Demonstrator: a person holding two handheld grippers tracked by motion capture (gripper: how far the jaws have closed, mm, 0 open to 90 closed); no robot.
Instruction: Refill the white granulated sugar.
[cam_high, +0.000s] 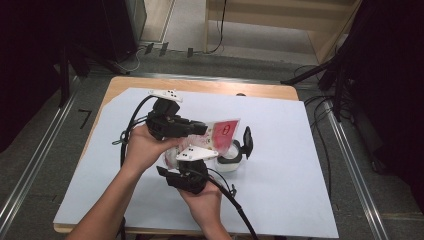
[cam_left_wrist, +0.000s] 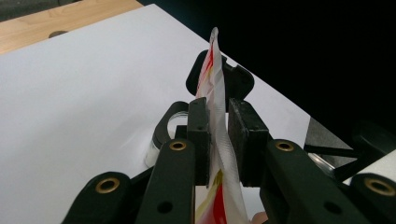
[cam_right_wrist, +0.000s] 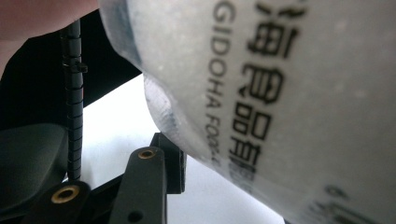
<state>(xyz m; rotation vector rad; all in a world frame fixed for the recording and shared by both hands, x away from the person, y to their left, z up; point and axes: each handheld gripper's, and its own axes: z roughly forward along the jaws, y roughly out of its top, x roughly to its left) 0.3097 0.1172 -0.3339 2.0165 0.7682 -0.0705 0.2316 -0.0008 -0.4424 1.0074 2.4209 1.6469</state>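
Note:
A red and white plastic packet (cam_high: 225, 132) hangs over the middle of the white sheet. My left gripper (cam_high: 202, 129) reaches in from the left and is shut on it. In the left gripper view the packet (cam_left_wrist: 215, 93) stands edge on, pinched between the two black pads (cam_left_wrist: 198, 135). My right gripper (cam_high: 200, 152) points up at the packet's lower part from the near side. In the right gripper view the bulging packet (cam_right_wrist: 289, 93), with printed black characters, presses on the one finger (cam_right_wrist: 169, 161) that shows; the other jaw is hidden behind it.
A small clear jar (cam_high: 230, 162) with its black hinged lid (cam_high: 247, 141) flipped up stands just right of the grippers, under the packet. The white sheet (cam_high: 300, 150) covers most of a wooden table (cam_high: 200, 86). Cables and dark stands ring the table.

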